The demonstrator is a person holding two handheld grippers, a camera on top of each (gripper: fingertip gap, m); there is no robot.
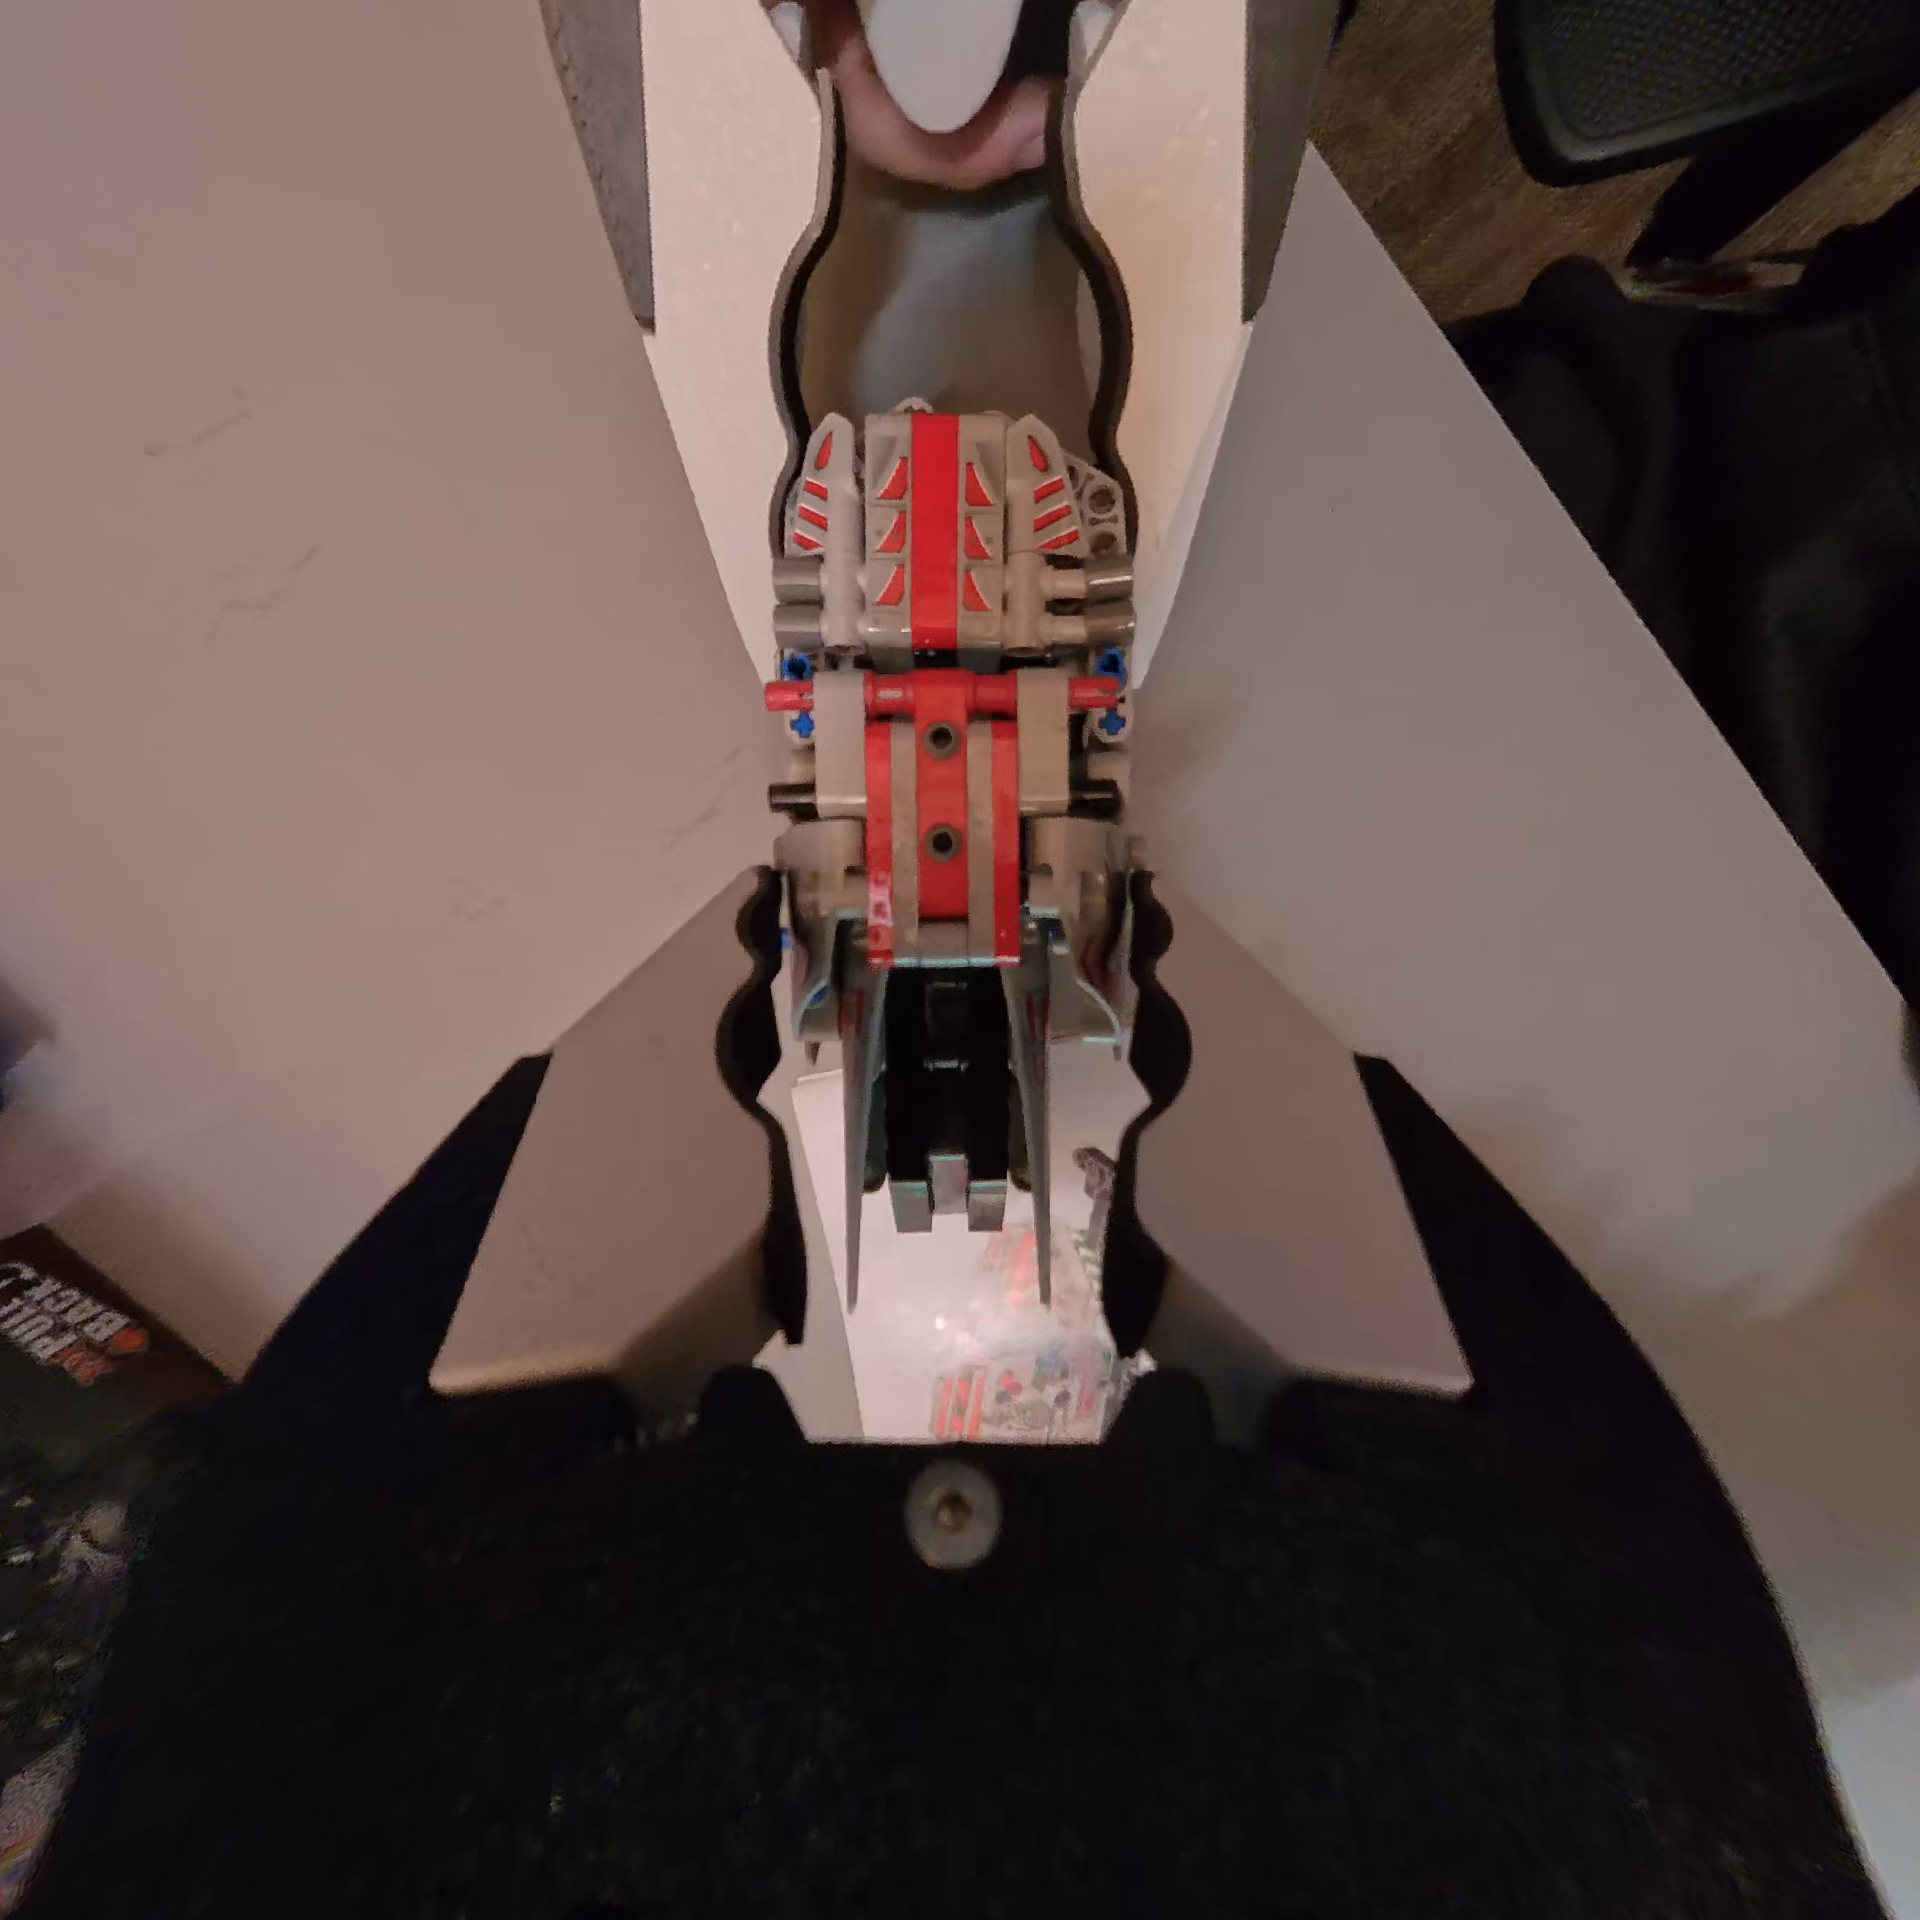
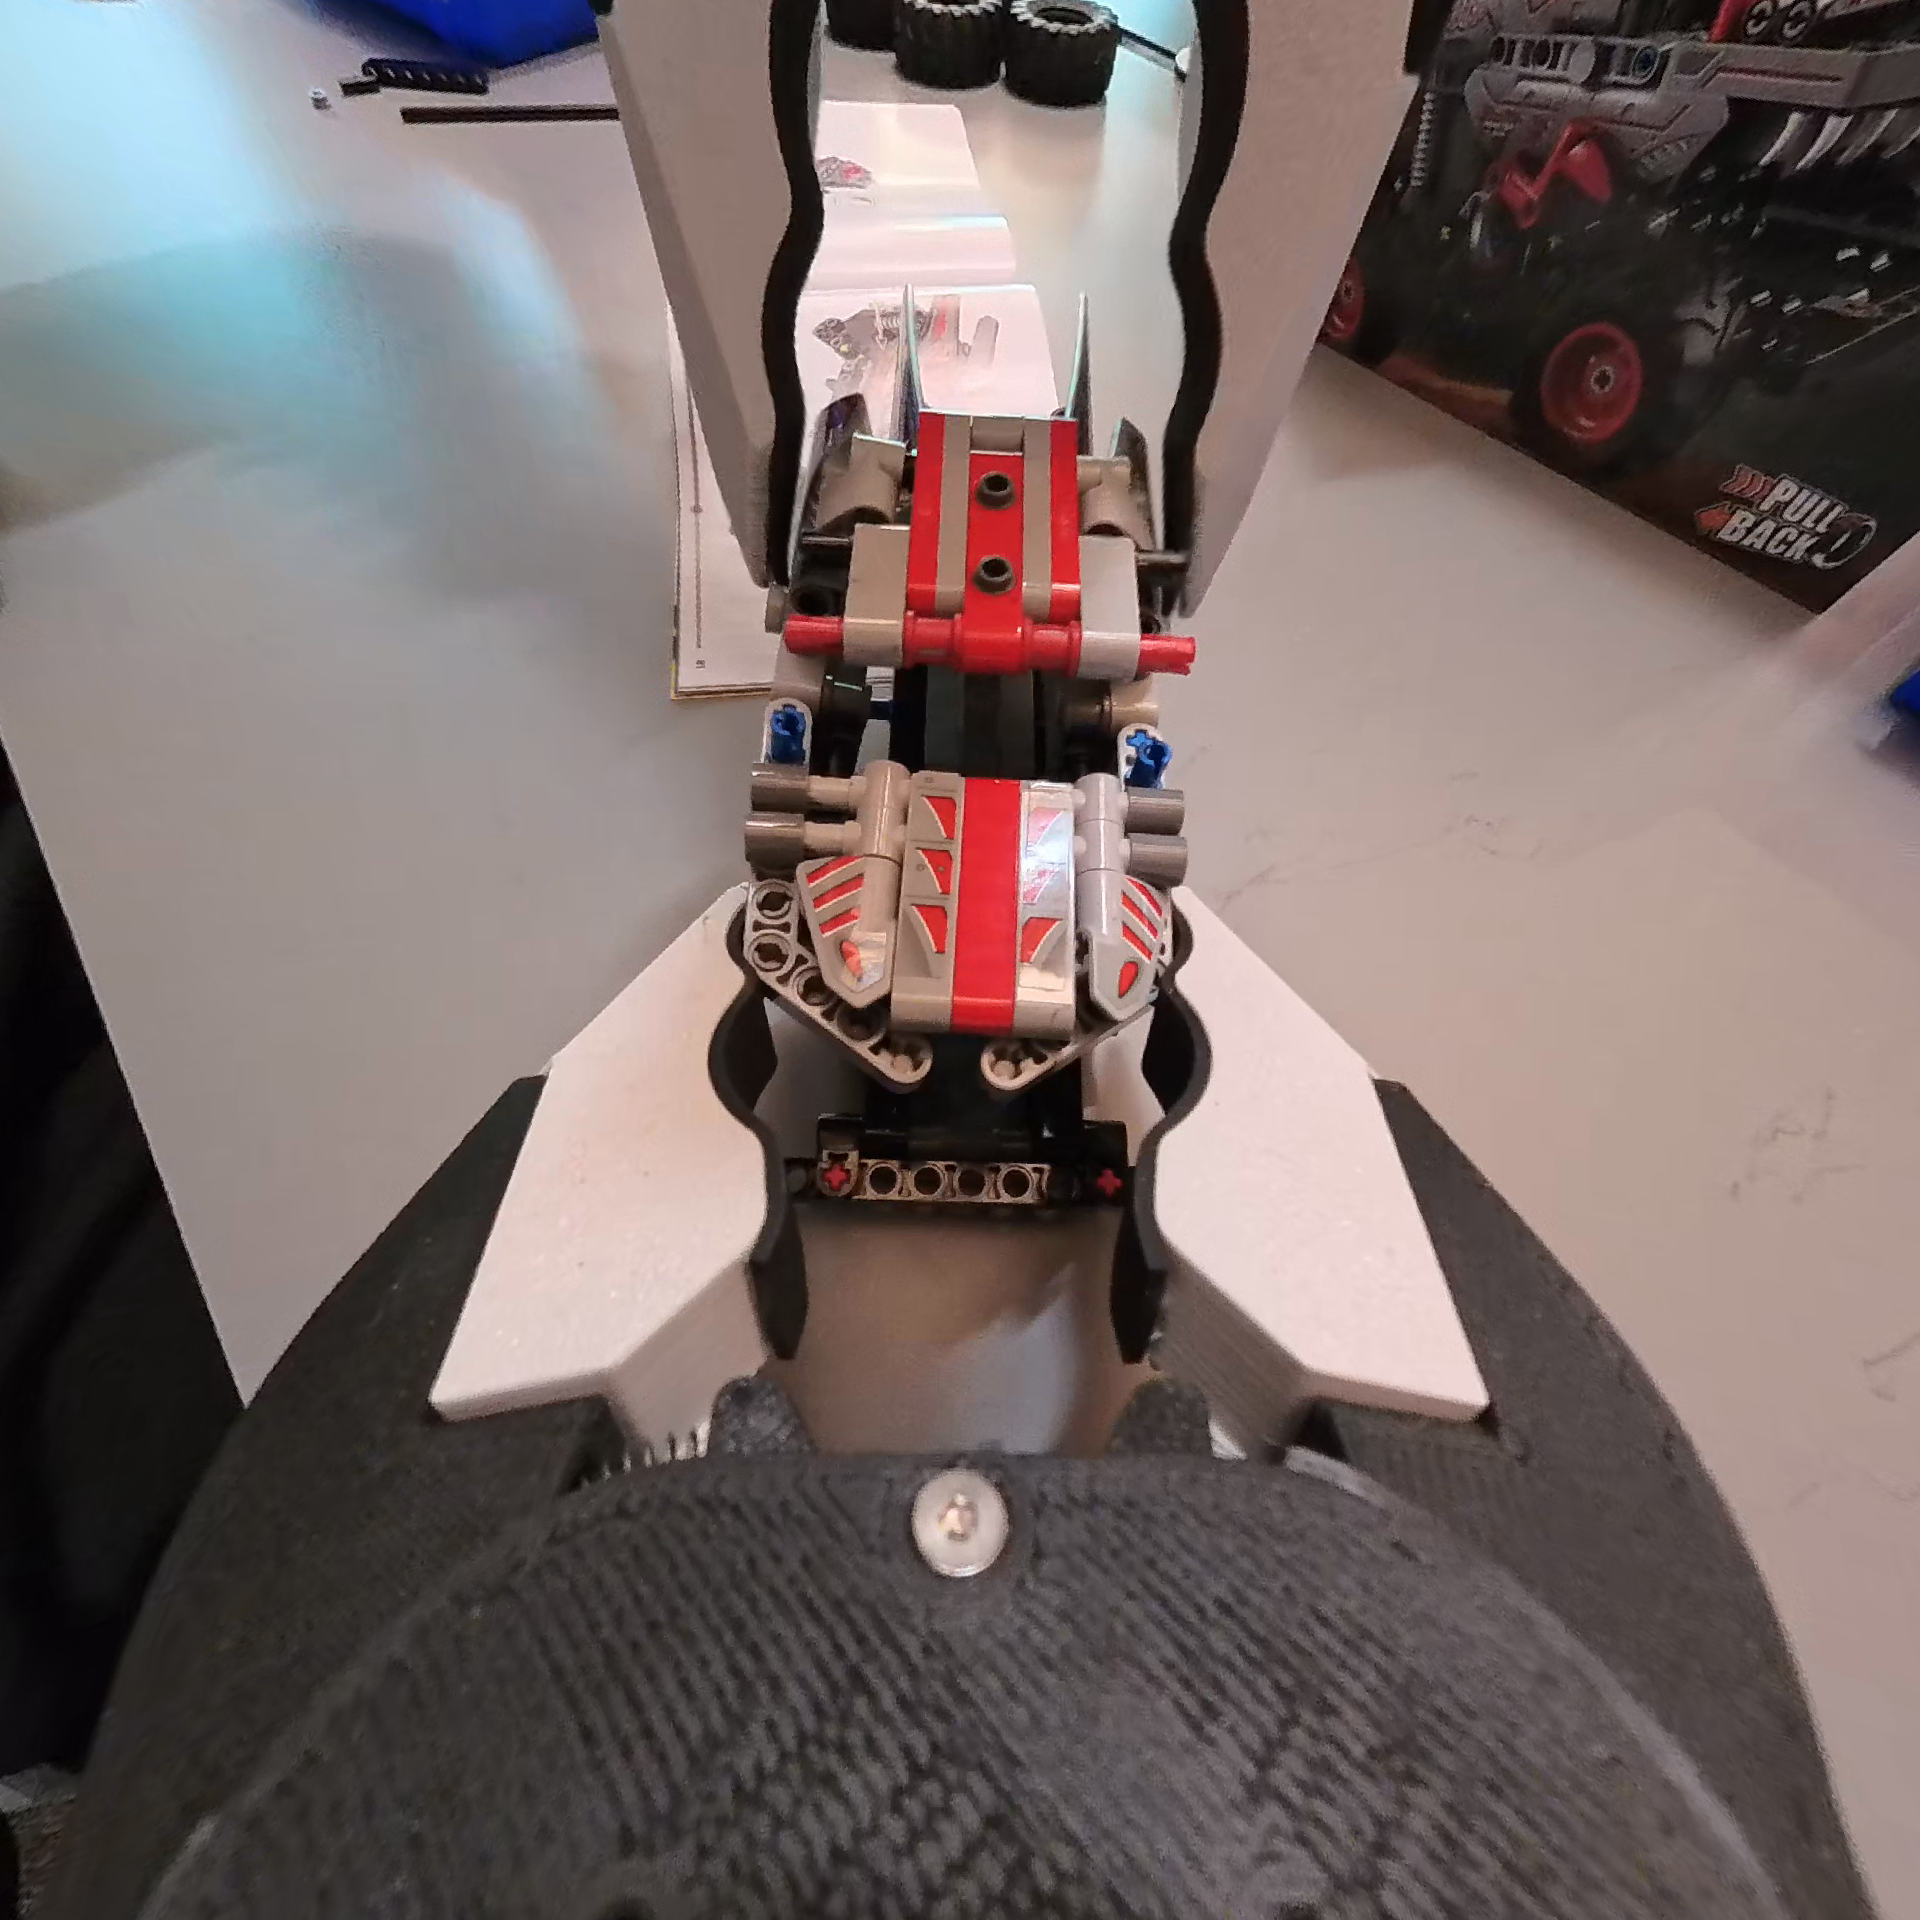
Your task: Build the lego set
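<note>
A grey and red lego vehicle body [image 1: 943, 727] with blue pins and a red cross axle is held in the air over the white table [image 1: 312, 520], between both grippers. My left gripper [image 1: 951, 935] is shut on its rear end with the pointed grey fins. My right gripper [image 1: 956, 488] comes in from the opposite side and is shut on the hood end. In the right wrist view, the body [image 2: 971, 831] lies between my right gripper [image 2: 956, 977] near the camera and my left gripper [image 2: 977, 561] beyond. No wheels are on the body.
The set's box [image 2: 1621, 260] stands at the right. An instruction booklet [image 2: 717, 520] lies under the model. Black tyres [image 2: 966, 42] and black beams [image 2: 426, 78] lie at the far edge. A bag of parts [image 1: 1018, 1351] lies below. A black chair [image 1: 1683, 83] stands beside the table.
</note>
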